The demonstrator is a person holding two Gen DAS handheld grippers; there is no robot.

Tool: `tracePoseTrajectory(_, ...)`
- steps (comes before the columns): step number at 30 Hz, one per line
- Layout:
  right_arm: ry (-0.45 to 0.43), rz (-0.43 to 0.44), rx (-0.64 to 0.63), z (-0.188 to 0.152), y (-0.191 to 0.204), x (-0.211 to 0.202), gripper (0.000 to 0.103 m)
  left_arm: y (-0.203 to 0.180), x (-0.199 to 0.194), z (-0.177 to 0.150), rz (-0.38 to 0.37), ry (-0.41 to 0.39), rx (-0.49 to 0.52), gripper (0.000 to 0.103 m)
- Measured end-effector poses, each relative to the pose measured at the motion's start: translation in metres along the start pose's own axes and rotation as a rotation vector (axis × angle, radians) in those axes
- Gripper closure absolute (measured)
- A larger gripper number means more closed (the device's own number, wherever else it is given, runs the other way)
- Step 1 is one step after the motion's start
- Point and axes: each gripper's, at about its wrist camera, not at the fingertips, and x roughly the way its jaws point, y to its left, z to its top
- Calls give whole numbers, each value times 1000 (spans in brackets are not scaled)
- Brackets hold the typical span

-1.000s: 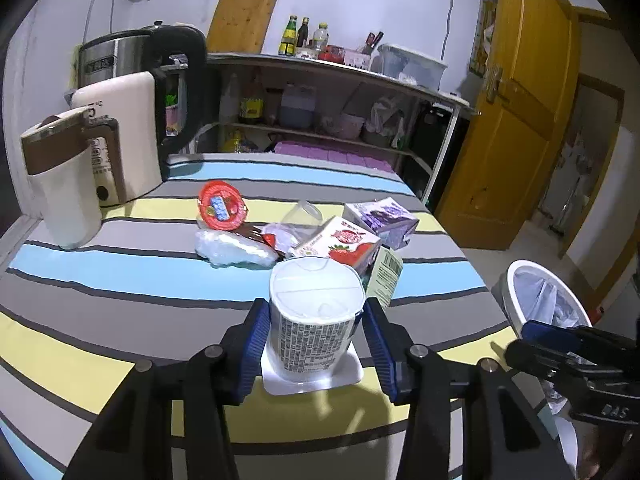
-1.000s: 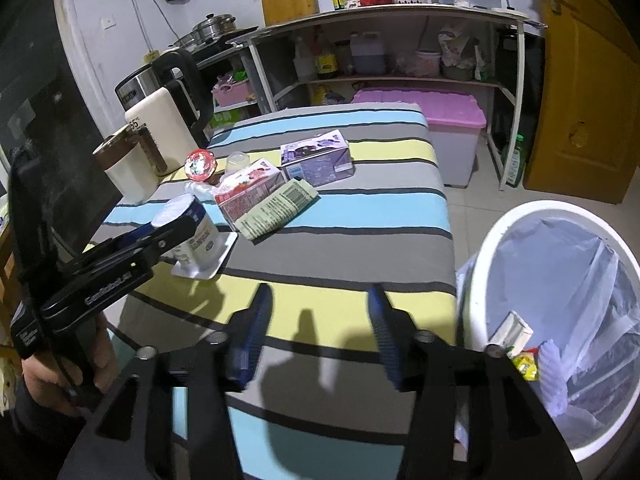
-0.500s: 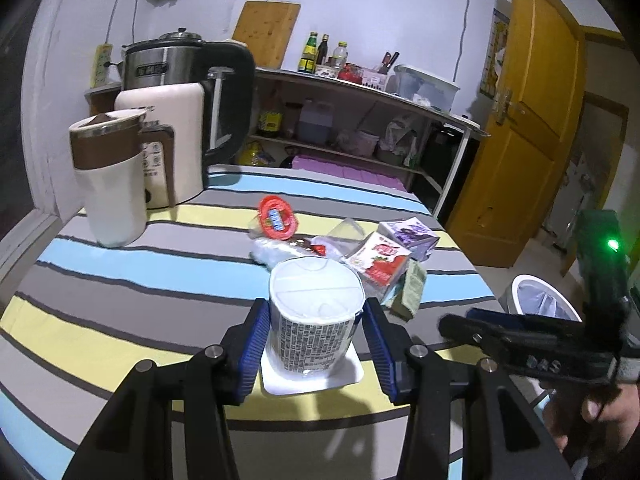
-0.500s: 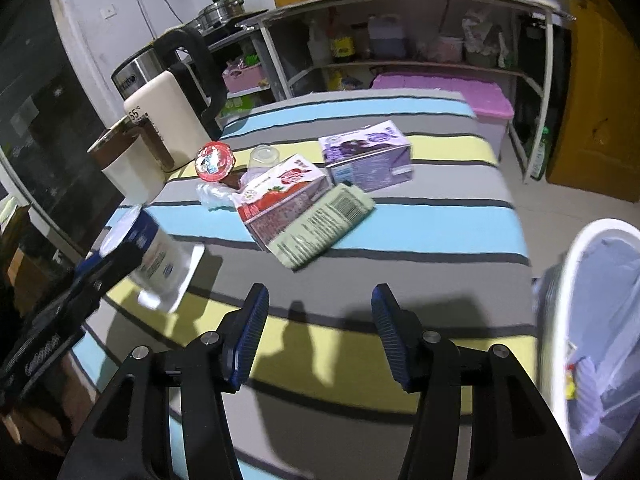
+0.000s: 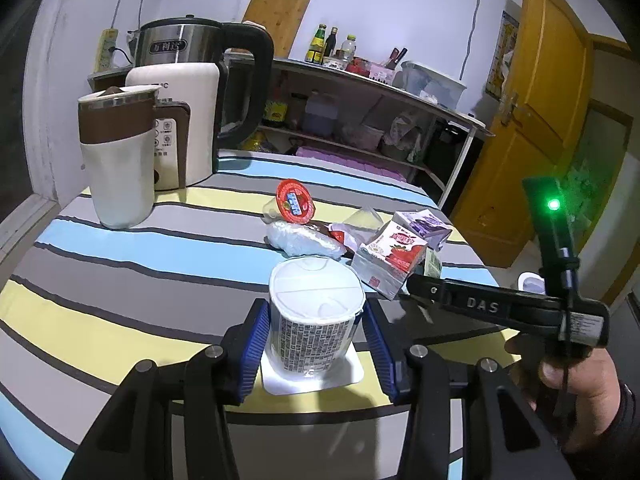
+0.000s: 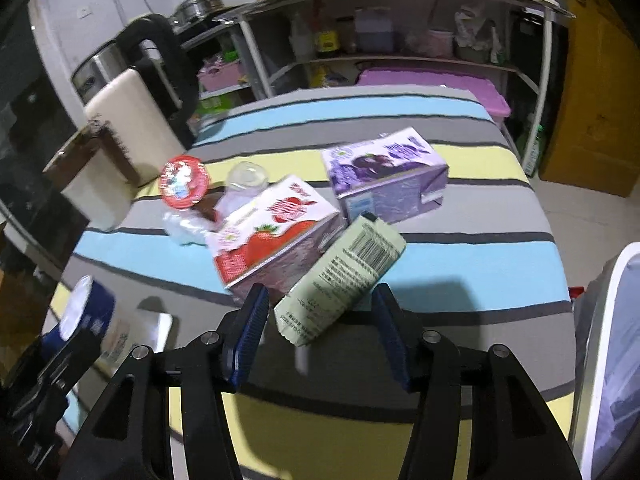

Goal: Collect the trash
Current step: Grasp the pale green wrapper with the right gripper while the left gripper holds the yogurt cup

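While left tongs [image 5: 316, 344] clamp yogurt cup [image 5: 314, 312], upside-down, lid peeled.

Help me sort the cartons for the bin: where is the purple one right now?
In the right wrist view the purple carton lies on the striped table, right of centre, just behind the strawberry carton and the pale green pack.

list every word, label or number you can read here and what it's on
"DAS": on the side of the right gripper, seen from the left wrist view.
Kettle badge: characters too blurred to read.
Cup held by the left gripper: dense print, too small.
Green carton: barcode and print, unreadable.
Red carton and purple carton: lettering blurred.
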Motion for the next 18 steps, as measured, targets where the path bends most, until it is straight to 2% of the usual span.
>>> tracePoseTrajectory(3, -6, -25, 4, -1, -4, 0, 50, -3, 3, 0, -6, 4, 4, 55)
tracePoseTrajectory(8, -14, -57, 28, -1, -15, -5, 74, -7, 3, -1, -10, 7, 11, 55)
tracePoseTrajectory(11, -20, -59, 49, -2, -23, -8, 79, -11, 3, -3, -9, 9, 18, 55)
tracePoseTrajectory(18, -30, -53, 69, -10, -35, -17, 82, -21, 4, -5, -13, 20, 33, 55)
